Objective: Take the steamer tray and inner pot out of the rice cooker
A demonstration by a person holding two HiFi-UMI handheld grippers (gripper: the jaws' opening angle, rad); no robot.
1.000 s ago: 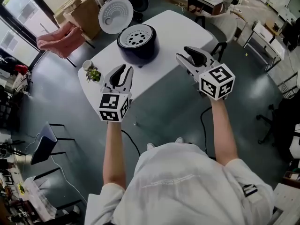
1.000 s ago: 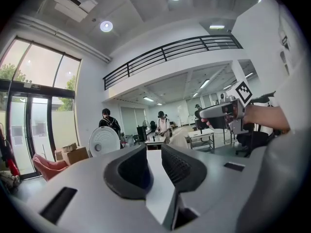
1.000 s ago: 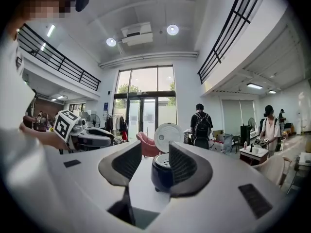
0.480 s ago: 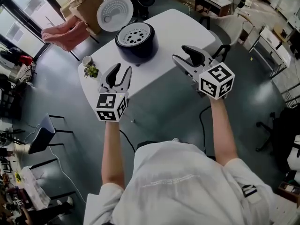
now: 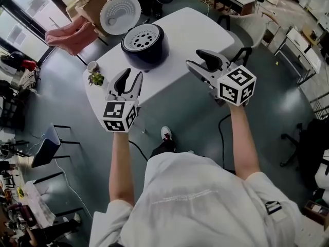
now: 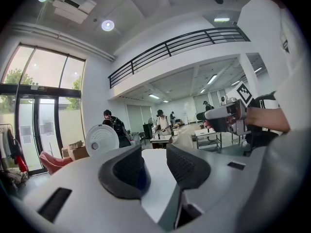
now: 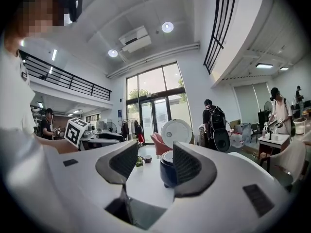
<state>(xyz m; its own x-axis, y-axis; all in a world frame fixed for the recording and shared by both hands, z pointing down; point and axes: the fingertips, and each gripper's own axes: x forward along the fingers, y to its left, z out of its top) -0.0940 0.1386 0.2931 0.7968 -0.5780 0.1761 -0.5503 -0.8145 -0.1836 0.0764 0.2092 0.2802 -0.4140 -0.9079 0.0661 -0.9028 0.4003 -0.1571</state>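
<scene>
Opening, empty: left claw (image 5: 132, 75), right claw (image 5: 196, 58).

Left gripper (image 5: 131, 79), right gripper (image 5: 197, 59), jaws just opening, empty

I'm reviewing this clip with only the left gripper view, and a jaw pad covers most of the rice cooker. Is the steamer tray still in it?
Observer: Yes. In the head view, the perforated steamer tray sits in the top of the rice cooker, and the lid is swung up.
Operator: Is either gripper on it yet?
Observer: No. The left gripper and right gripper hover short of it, by the near edge of the table. The jaws of both have just been opening, with nothing between them.
Operator: Anything else on the table?
Observer: A small potted plant and a cup at its left corner.
</scene>
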